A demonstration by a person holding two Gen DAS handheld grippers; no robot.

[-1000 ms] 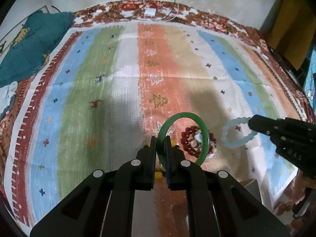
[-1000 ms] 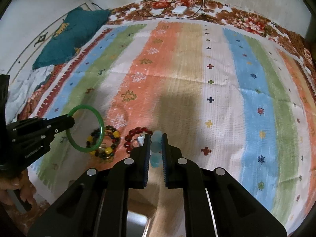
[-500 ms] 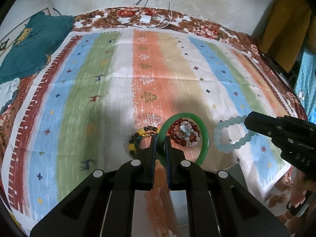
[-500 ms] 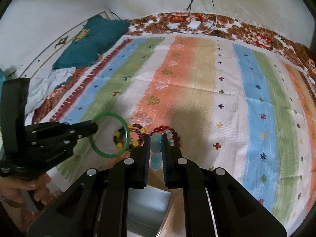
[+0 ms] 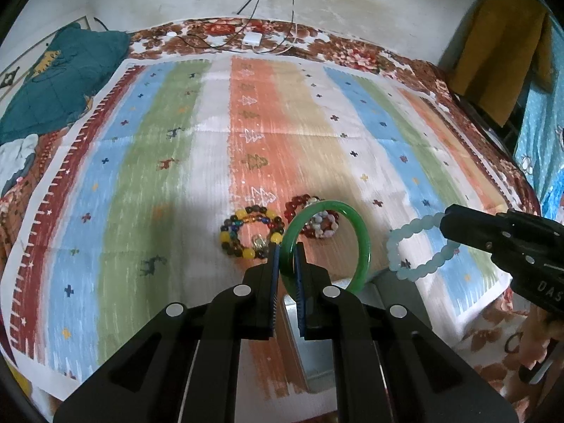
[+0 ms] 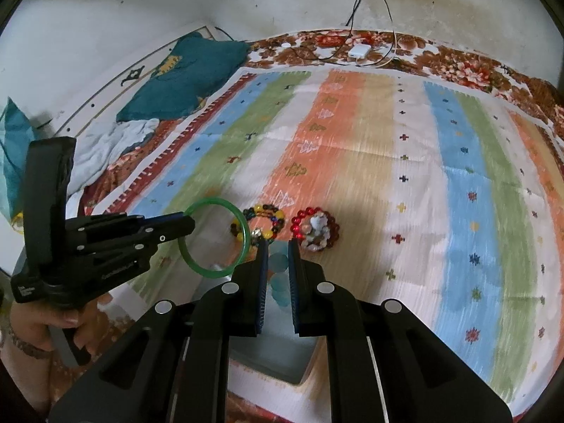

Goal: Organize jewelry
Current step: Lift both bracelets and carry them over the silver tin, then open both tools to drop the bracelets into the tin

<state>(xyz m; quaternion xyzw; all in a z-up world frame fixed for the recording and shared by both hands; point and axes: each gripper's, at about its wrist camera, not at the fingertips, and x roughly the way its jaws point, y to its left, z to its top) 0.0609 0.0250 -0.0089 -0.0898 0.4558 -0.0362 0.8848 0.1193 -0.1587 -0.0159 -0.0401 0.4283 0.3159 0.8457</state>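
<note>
Striped blanket (image 5: 148, 190) (on a bed), two beaded bracelets (image 5: 252, 231), teal cushion (image 5: 60, 81)

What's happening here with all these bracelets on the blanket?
A person is sorting jewelry with two handheld grippers. The left gripper pinches a green bangle, the right gripper a pale blue bead bracelet, both lifted above a grey box at the blanket's near edge. A yellow-and-dark bead bracelet and a red bead bracelet lie on the striped blanket.
</note>
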